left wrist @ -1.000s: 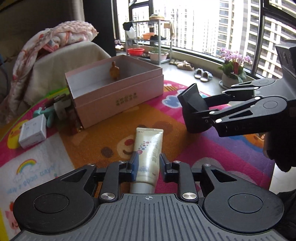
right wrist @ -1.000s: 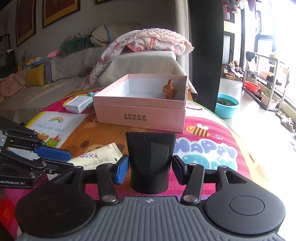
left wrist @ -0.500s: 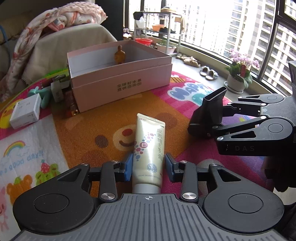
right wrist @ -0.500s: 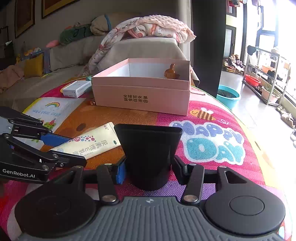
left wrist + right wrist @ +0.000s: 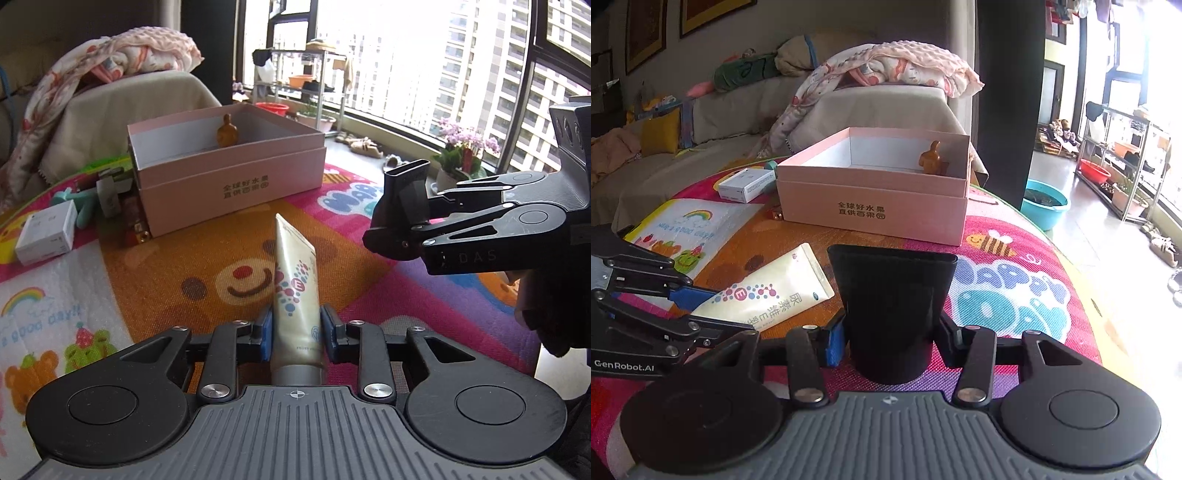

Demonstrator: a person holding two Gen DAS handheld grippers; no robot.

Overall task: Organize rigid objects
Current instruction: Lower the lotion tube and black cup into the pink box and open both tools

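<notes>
My left gripper (image 5: 296, 334) is shut on a cream tube (image 5: 295, 291) and holds it tilted up above the colourful mat; the tube also shows in the right wrist view (image 5: 768, 291). My right gripper (image 5: 890, 339) is shut on a black nozzle (image 5: 891, 310), raised off the mat, also seen in the left wrist view (image 5: 400, 210). An open pink box (image 5: 236, 177) stands ahead of both, also in the right wrist view (image 5: 875, 206). A small brown figurine (image 5: 932, 158) stands inside it.
A white carton (image 5: 48, 232), a teal toy (image 5: 79, 206) and small items lie left of the box. A sofa with a blanket (image 5: 886, 66) is behind. A teal basin (image 5: 1045, 206) sits on the floor past the mat's right edge.
Both grippers have lifted their objects off the mat. The tube now tilts upward and the nozzle hangs higher, and both have come a little closer to the pink box.
</notes>
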